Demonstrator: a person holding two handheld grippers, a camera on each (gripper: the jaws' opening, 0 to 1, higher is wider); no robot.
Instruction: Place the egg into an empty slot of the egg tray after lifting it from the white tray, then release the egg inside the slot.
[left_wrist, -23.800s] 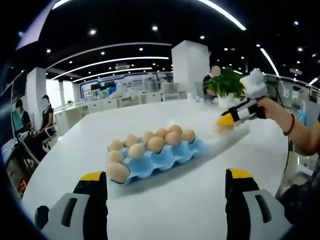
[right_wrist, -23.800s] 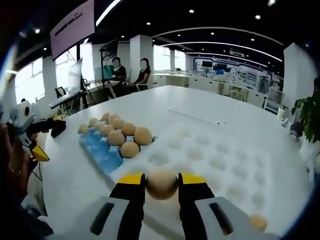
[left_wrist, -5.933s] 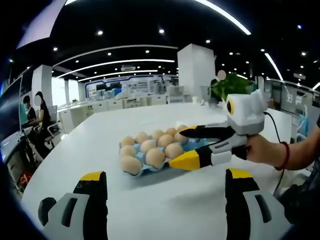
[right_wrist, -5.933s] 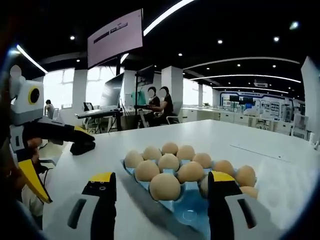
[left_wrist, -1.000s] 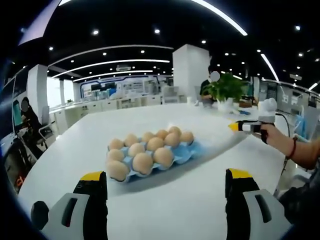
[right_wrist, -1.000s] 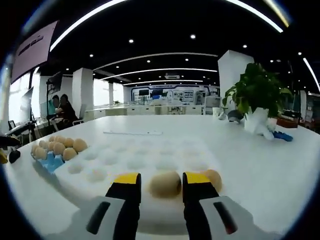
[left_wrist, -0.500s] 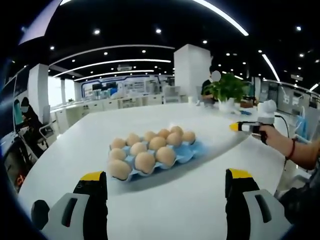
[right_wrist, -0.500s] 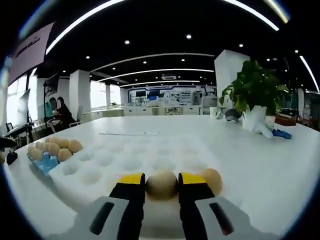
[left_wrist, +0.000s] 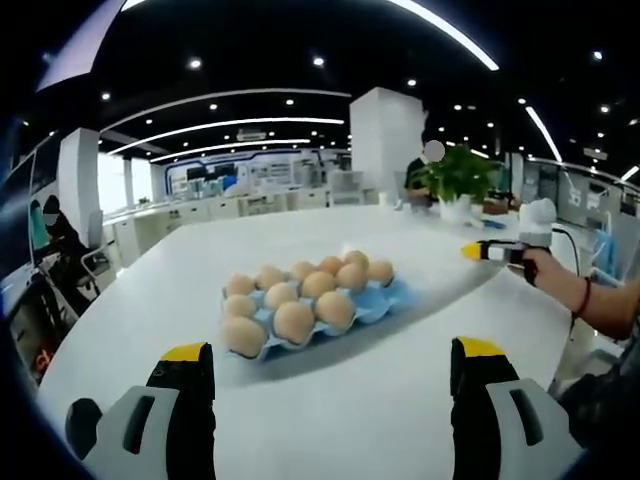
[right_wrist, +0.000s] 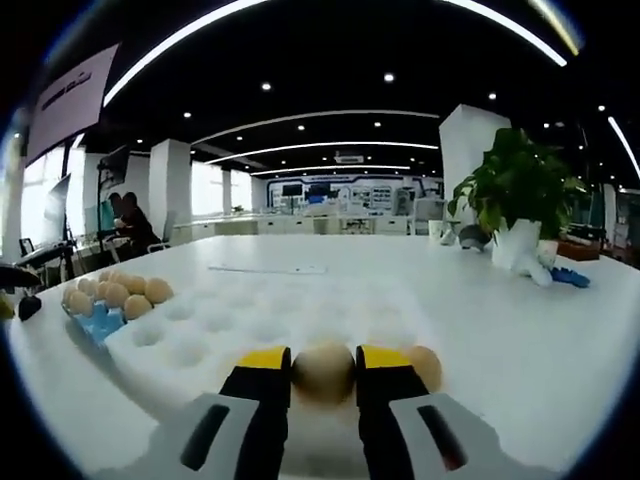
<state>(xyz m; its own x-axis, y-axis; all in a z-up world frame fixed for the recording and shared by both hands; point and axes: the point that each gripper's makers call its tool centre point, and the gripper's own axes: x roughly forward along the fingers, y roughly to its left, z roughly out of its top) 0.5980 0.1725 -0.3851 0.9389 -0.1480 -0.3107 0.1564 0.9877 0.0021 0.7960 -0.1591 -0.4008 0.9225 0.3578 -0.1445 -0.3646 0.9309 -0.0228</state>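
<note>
Big white table (left_wrist: 330, 420) (right_wrist: 560, 340) runs through an open-plan office w/ black ceiling, long curved light strips (left_wrist: 210, 127) + small spot lamps. Potted green plant (right_wrist: 520, 190) in a white pot sits on the table's far side; same plant (left_wrist: 455, 175) in left gripper view, a person just behind it. Small blue object (right_wrist: 568, 270) lies beside the pot. White square pillar (left_wrist: 385, 145) (right_wrist: 465, 170) behind. Seated people (right_wrist: 130, 225) at desks far off; another person (left_wrist: 55, 235) at the room's edge. Screen (right_wrist: 70, 105) hangs from the ceiling.
</note>
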